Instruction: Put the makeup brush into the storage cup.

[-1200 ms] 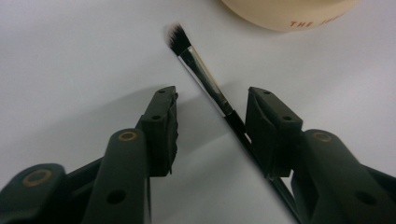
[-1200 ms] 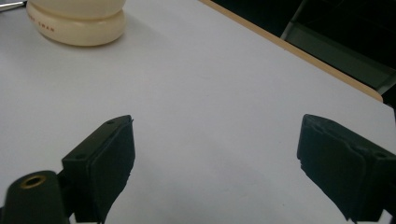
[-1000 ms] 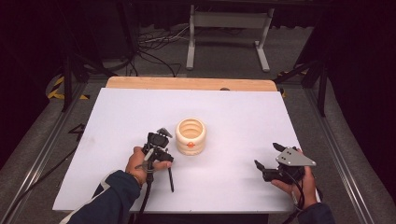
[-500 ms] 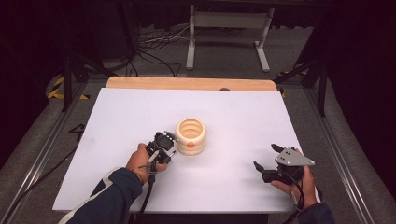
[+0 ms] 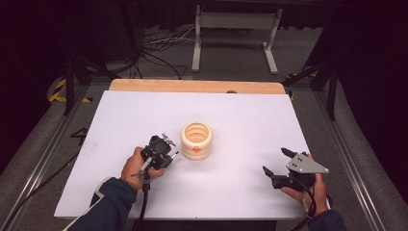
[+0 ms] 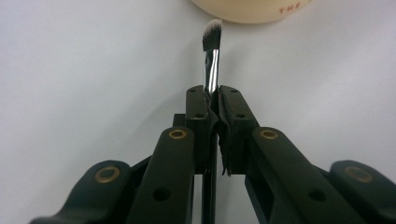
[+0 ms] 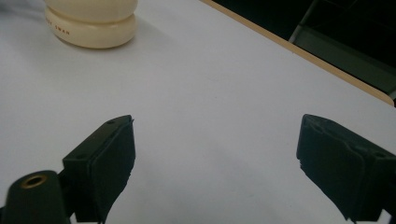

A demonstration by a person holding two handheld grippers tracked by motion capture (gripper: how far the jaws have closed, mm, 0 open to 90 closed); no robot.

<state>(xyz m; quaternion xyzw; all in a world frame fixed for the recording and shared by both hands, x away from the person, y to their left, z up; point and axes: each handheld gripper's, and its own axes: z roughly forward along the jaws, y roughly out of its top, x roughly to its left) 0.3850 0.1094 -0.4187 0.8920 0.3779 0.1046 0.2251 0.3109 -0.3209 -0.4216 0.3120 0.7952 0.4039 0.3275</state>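
Observation:
A cream ribbed pot point(image 5: 196, 139) stands open-topped near the middle of the white table point(image 5: 240, 120). Just to its left, my left gripper point(image 5: 160, 152) is shut on a thin makeup brush. In the left gripper view the jaws point(image 6: 215, 91) pinch the brush's silver ferrule. The white-tipped bristles point(image 6: 212, 35) point at the pot's base point(image 6: 252, 9) and stop a little short of it. My right gripper point(image 5: 274, 160) rests near the table's front right, open and holding nothing. Its view shows the jaws point(image 7: 215, 140) wide apart over bare table, with the pot point(image 7: 91, 23) far off at the upper left.
A strip of wooden board point(image 5: 192, 85) shows along the table's far edge. Behind it on the floor are a metal stand point(image 5: 233, 33) and loose cables point(image 5: 154, 53). Metal rails run along both sides of the table.
My left gripper has turned, and the brush, which trailed back toward the person, now points at the pot. The right gripper has hardly moved.

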